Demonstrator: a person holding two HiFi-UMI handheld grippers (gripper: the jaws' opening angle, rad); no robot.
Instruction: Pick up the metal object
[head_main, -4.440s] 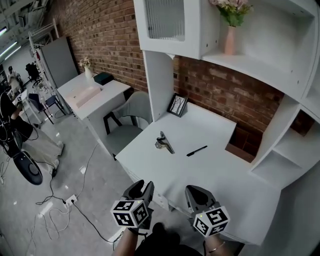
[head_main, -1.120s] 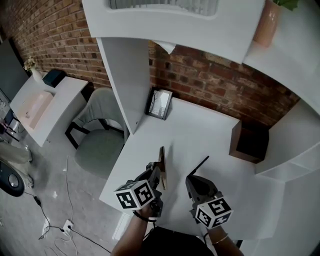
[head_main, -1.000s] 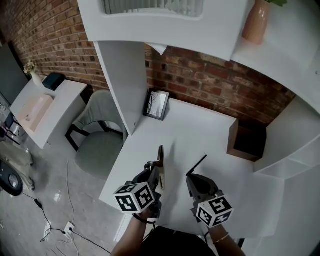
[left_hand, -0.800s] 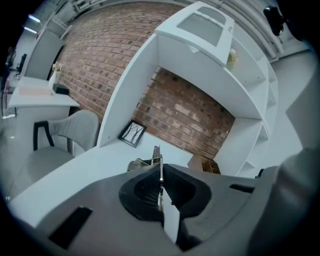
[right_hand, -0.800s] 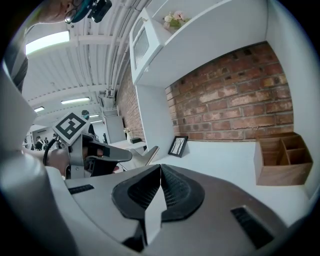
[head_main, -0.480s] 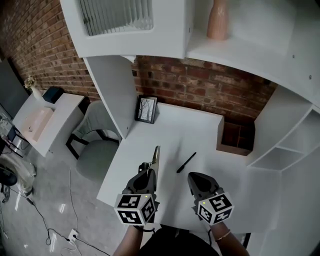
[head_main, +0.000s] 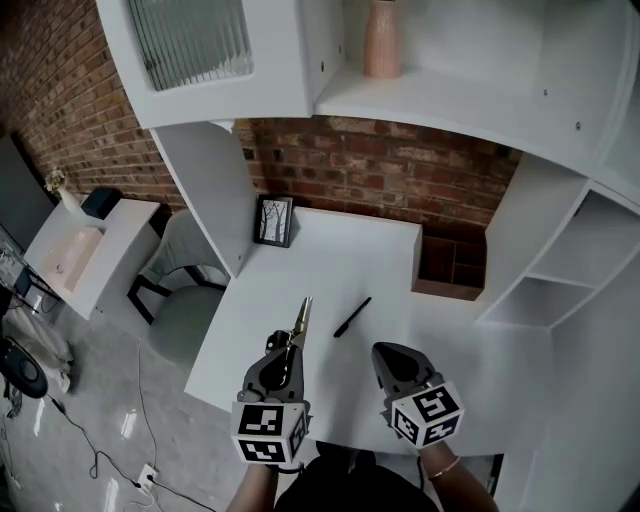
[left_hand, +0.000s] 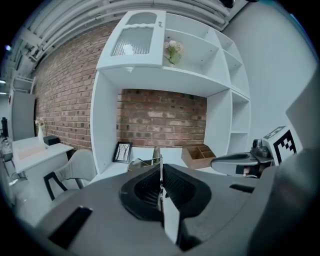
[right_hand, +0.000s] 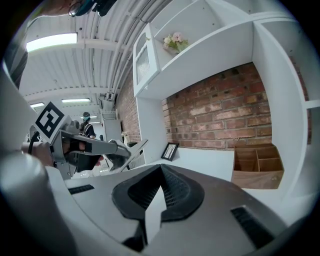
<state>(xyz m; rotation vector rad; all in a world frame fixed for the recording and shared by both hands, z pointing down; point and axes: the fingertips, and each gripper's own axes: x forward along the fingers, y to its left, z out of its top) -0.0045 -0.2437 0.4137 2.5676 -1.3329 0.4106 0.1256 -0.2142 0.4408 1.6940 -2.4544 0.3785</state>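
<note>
The metal object (head_main: 302, 318), a slim hinged tool of bare steel, is lifted off the white desk (head_main: 330, 255) and sticks out forward from my left gripper (head_main: 283, 352), which is shut on its near end. In the left gripper view its thin edge (left_hand: 160, 167) stands upright between the closed pads. My right gripper (head_main: 386, 353) hovers beside it on the right, shut with nothing in it. The right gripper view shows its pads (right_hand: 161, 186) pressed together, and the metal object (right_hand: 136, 149) slanting up out of the left gripper (right_hand: 102, 148).
A black pen (head_main: 352, 316) lies on the desk just ahead of the grippers. A framed picture (head_main: 273, 220) leans at the back left, a wooden organiser (head_main: 450, 265) sits at the back right. White shelves hold a pink vase (head_main: 381, 40). A grey chair (head_main: 185, 305) stands left.
My left gripper has risen with the metal object and rolled, so its marker cube now faces me. Both grippers have drawn back toward the desk's near edge; the pen now lies clear ahead.
</note>
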